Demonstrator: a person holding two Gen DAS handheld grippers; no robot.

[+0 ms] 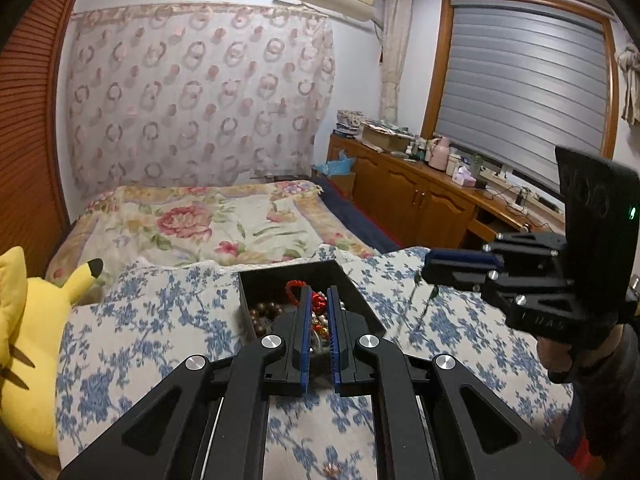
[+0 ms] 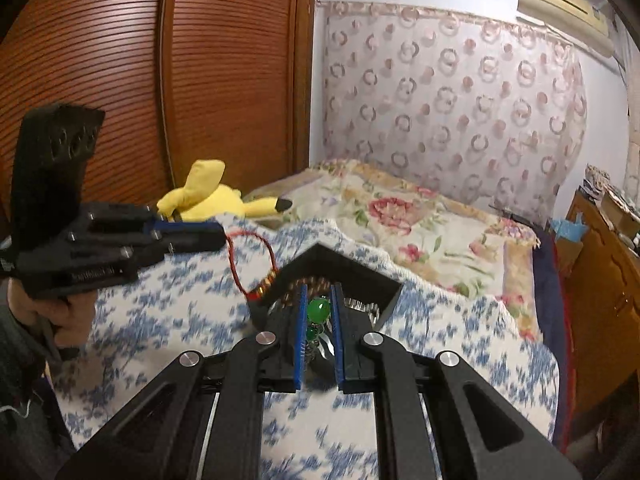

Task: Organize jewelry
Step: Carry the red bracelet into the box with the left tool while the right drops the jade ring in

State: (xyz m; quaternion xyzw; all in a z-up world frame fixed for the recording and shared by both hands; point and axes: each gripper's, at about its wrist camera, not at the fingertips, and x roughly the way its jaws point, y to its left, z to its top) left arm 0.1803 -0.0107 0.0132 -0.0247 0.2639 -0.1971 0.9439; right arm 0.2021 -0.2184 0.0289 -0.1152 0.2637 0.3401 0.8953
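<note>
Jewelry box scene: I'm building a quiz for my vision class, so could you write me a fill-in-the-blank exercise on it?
1. The jewelry box standing on the floral quilt is ___ in colour.
2. From the left gripper hangs a cord bracelet whose cord is ___.
3. The right gripper has between its fingers a bead coloured ___.
4. The plush toy lying beside the quilt is ___.

Missing words: black; red; green; yellow.

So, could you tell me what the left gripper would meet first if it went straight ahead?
Most likely the jewelry in the black box: the left gripper points at the red bracelet and brown beads there, though depth is hard to judge.
</note>
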